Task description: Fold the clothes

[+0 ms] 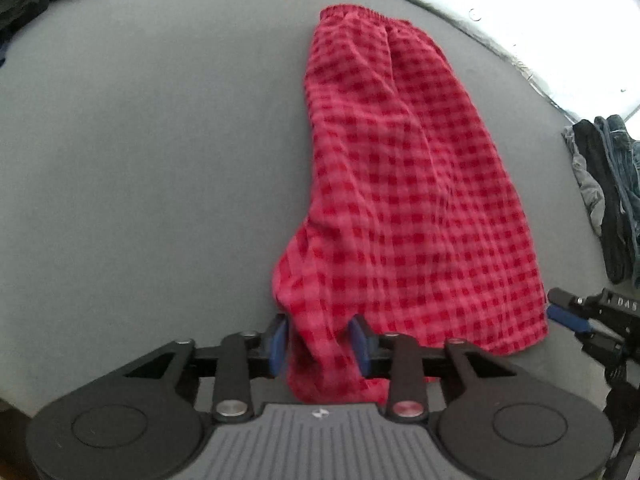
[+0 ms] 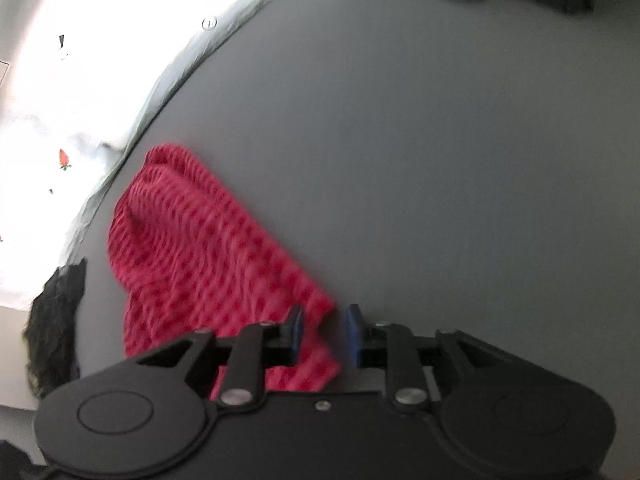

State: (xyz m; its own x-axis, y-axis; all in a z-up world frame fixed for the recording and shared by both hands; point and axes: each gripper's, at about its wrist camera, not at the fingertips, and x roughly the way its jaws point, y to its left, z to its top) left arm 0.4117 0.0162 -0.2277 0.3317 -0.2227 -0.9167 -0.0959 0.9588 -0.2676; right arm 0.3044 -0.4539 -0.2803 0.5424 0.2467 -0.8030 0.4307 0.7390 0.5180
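Left hand-held gripper [image 1: 320, 346]: jaws partly open, a narrow-to-middling gap. A bunched corner of the red checked shorts [image 1: 400, 184] lies between the blue pads [image 1: 279, 344]; cloth brushes both pads, but the fabric hangs loose rather than pinched, so no firm grip is evident.

Right hand-held gripper [image 2: 324, 336]: jaws parted a little, narrower than the left. The opposite near corner of the shorts [image 2: 208, 264] sits in the gap, against the left-hand pad [image 2: 295, 330] and clear of the other one. The picture is blurred here.

The shorts lie flat on the grey tabletop [image 1: 140, 160], both near corners lifted slightly at the grippers. Long axis runs away from the left hand-held gripper: the elastic waistband [image 1: 360, 12] is the far end, the leg hem the near end. The right hand-held gripper [image 1: 576, 320] shows just beside the hem's right corner. Dark jeans [image 1: 616, 200] are heaped right of the shorts, apart from them.
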